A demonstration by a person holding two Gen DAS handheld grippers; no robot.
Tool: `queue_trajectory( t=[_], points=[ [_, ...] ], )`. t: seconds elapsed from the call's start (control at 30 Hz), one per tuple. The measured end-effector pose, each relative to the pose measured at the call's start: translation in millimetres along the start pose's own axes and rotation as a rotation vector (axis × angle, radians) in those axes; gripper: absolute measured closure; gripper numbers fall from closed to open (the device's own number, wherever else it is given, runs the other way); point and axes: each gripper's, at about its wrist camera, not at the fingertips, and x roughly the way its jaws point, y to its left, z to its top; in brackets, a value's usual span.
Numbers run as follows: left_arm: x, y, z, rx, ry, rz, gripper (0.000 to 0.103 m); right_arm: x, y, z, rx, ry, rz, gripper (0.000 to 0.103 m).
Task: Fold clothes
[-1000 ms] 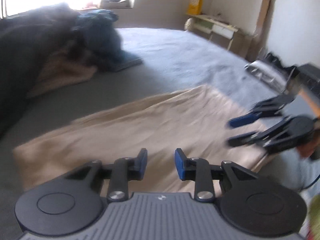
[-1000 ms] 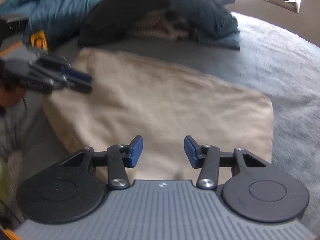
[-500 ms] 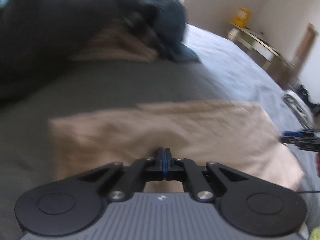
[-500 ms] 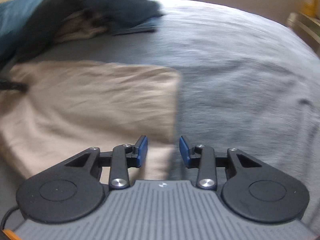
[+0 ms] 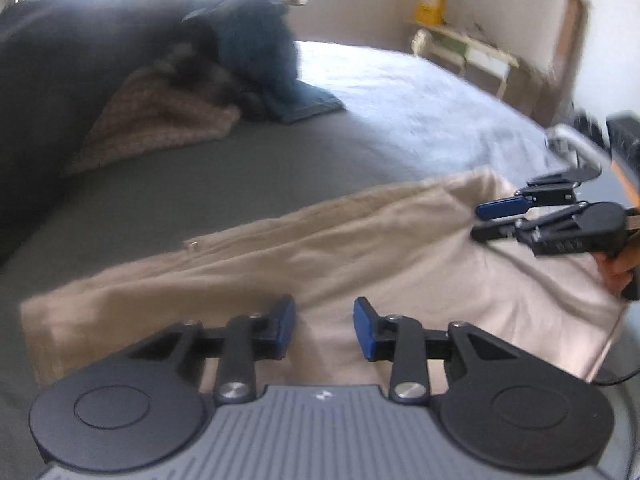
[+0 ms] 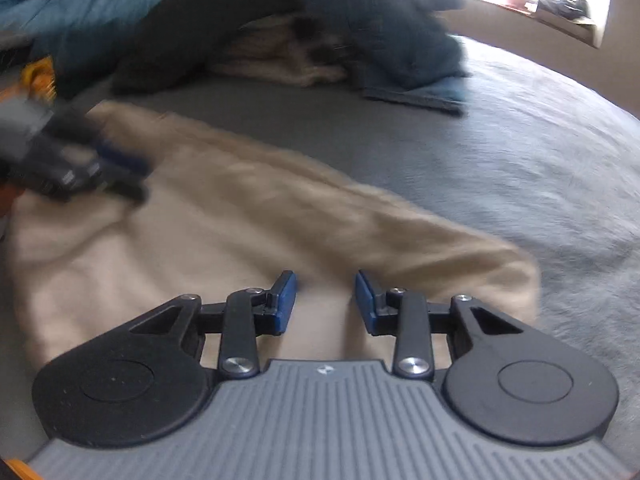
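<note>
- beige garment (image 5: 360, 256) is lying flat on the grey bed (image 5: 400, 96), long axis running from one gripper to the other
- left gripper (image 5: 324, 326) is hovering over its near edge, jaws opening, nothing between
- right gripper (image 6: 326, 300) is closing over the other end, pinching nothing yet
- dark clothes pile (image 6: 320, 20) is sitting well apart, blocking nothing

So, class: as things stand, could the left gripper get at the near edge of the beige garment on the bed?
Probably yes. The left gripper hangs just over the beige garment, its jaws opening with nothing between them, and the right gripper works the far end, out of its way.
</note>
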Motion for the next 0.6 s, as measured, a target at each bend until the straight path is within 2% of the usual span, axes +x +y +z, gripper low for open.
queue_trajectory(
  t=[0.03, 0.1, 0.17, 0.23, 0.33, 0.43, 0.53, 0.6],
  points=[
    [-1.5, 2.7, 2.1, -0.021, -0.008, 0.009, 0.071, -0.6, -12.0, 2.8, 0.029, -0.008, -0.045, 0.082],
    [-7.3, 6.5, 6.3, -0.046, -0.029, 0.045, 0.071, -6.5, -33.4, 8.0, 0.089, -0.023, -0.141, 0.082],
    [-14.2, 6.7, 9.4, -0.053, -0.044, 0.077, 0.066, -19.4, -45.3, 8.7, 0.149, -0.041, -0.149, 0.079],
    [-21.3, 1.4, 11.2, -0.038, -0.062, 0.091, 0.062, -31.8, -39.7, 6.0, 0.163, -0.066, -0.101, 0.079],
    [-29.9, -10.5, 8.4, -0.025, -0.072, 0.069, 0.059, -41.1, -7.4, -2.9, 0.081, -0.075, 0.024, 0.079],
    [-28.9, -27.7, -3.4, -0.002, -0.021, 0.016, 0.059, -40.0, 25.6, -19.8, -0.015, -0.038, 0.138, 0.079],
    [-27.7, -43.7, -24.6, 0.048, 0.063, 0.008, 0.059, -38.8, 51.5, -38.9, -0.107, 0.007, 0.190, 0.079],
    [-36.1, -49.9, -40.0, 0.068, 0.088, 0.015, 0.059, -48.7, 61.8, -52.2, -0.135, 0.008, 0.192, 0.079]
  ],
)
